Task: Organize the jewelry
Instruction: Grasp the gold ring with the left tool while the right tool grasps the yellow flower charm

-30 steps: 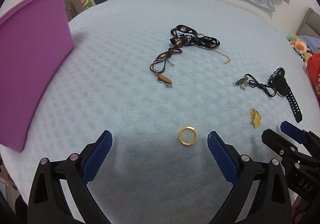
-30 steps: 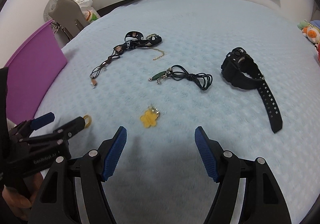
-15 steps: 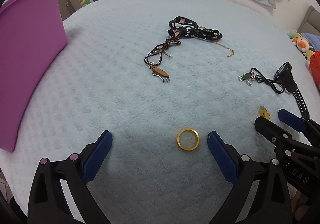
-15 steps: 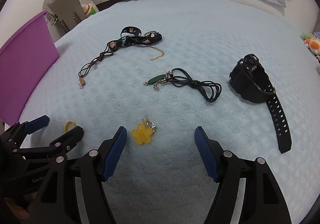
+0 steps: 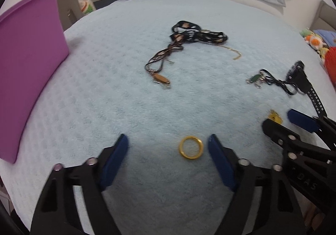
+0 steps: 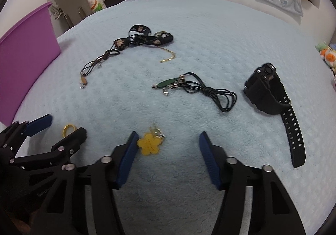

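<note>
A gold ring (image 5: 190, 147) lies on the light blue blanket (image 5: 126, 98) between the pads of my open left gripper (image 5: 168, 151), nearer the right pad; it also shows in the right wrist view (image 6: 68, 129). My open right gripper (image 6: 168, 146) straddles a yellow flower charm (image 6: 149, 143), which lies close to its left pad. Farther off lie a brown cord necklace (image 5: 161, 62), a black patterned lanyard (image 5: 197, 34), a thin gold chain (image 5: 233, 52), a green pendant on a black cord (image 6: 189, 88) and a black watch (image 6: 271, 96).
A purple bin (image 5: 25, 71) stands at the left edge of the bed. The two grippers sit side by side, the right one (image 5: 294, 130) visible in the left wrist view. Plush toys (image 5: 313, 40) and furniture lie beyond the bed.
Both grippers have moved forward and lower. The ring now sits between the left pads and the flower charm between the right pads. Both have narrowed slightly.
</note>
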Demonstrator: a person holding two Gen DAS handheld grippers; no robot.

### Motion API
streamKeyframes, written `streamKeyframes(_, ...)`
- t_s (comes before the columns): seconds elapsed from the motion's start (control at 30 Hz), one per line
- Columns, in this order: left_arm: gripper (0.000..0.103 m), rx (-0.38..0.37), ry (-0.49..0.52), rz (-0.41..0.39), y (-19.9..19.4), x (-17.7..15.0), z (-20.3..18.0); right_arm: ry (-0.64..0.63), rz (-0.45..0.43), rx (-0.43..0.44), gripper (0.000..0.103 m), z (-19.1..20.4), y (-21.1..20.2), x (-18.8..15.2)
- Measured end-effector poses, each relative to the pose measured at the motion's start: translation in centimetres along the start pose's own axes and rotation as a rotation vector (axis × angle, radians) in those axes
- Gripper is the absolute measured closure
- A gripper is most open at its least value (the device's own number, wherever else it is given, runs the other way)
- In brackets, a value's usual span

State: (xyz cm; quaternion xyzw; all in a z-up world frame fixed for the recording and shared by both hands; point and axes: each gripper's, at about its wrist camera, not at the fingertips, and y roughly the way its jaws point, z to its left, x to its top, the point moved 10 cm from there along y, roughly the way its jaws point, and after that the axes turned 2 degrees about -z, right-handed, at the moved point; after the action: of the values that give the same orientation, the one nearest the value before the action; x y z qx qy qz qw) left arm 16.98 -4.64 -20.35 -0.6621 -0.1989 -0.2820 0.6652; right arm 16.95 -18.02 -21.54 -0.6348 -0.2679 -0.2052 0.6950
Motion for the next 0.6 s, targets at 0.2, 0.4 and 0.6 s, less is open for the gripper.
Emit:
streamKeyframes(0.2, 0.063, -0.054, -0.016, 0.0, -0.3, 0.1, -0.3, -0.04, -0.001, -0.001, 0.08, 0.9, -0.2, 0.1)
streamKeyframes(0.4, 0.082, -0.111, -0.029, -0.002, -0.9, 0.1, -0.7, 0.003, -0.002, 0.039, 0.085, 0.8, -0.8, 0.2)
streamKeyframes(0.6, 0.082, -0.155, -0.066, 0.016, -1.8, -0.2, -0.3, 0.041, 0.0, 0.063, 0.094, 0.3, -1.8, -0.2)
